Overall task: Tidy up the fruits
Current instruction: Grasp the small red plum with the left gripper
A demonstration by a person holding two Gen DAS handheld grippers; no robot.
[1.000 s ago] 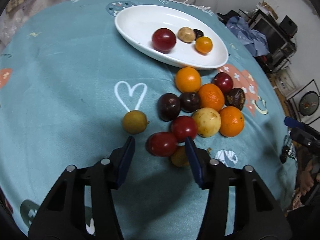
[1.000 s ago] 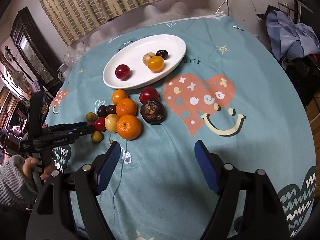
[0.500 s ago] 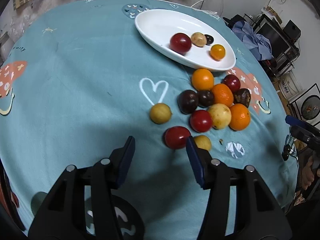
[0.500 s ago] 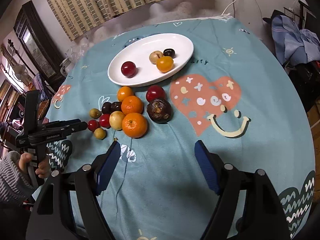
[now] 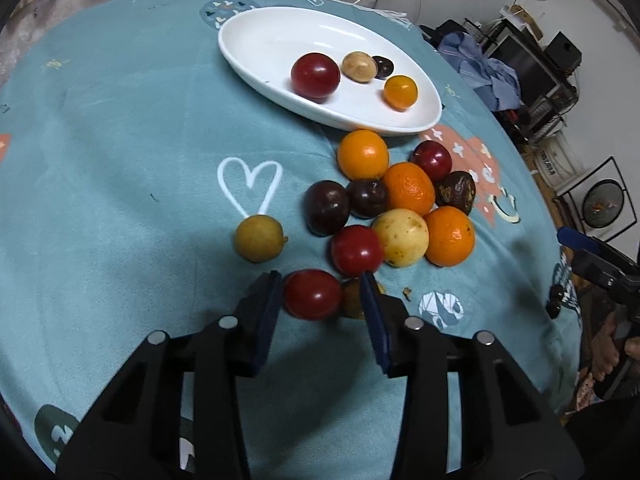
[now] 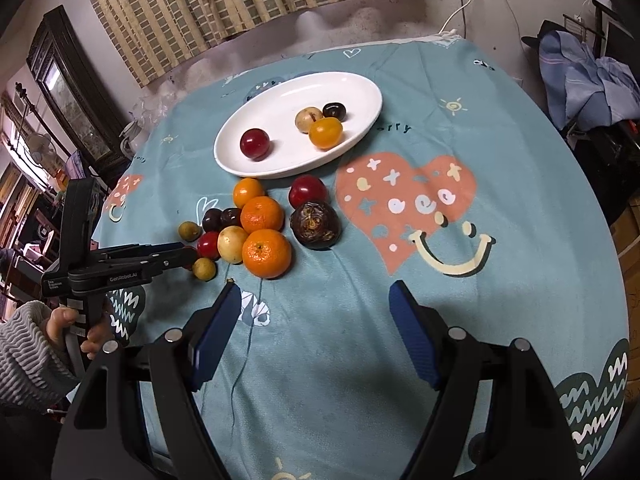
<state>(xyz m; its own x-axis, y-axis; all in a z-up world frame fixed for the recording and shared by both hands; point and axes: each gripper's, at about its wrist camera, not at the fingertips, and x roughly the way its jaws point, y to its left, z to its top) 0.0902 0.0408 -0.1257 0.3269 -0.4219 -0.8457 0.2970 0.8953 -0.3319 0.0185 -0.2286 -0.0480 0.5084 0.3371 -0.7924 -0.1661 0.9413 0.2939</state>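
Observation:
A loose cluster of fruit lies on the teal cloth: oranges point(image 5: 408, 188), dark plums point(image 5: 326, 208), red plums and a pale yellow fruit point(image 5: 402, 236). My left gripper point(image 5: 320, 278) is low over its near edge and its jaws are closing. A red plum point(image 5: 312, 294) and part of a small brown-yellow fruit point(image 5: 352, 300) sit between them. The left pad is at the plum's side; no firm squeeze shows. The white oval plate point(image 5: 256, 40) holds several fruits. My right gripper point(image 6: 315, 287) stands open over bare cloth, short of the cluster point(image 6: 266, 252).
A lone yellow-brown fruit point(image 5: 258, 238) sits left of the cluster by a white heart print. A dark wrinkled fruit point(image 6: 315, 224) lies at the cluster's right. A hand point(image 6: 60, 320) in a grey sleeve holds the left gripper point(image 6: 176, 254). Furniture and clothes stand beyond the table's edge.
The left jaws have narrowed around the red plum at the cluster's near edge, and that view has drawn closer to the fruit. The right gripper has not moved.

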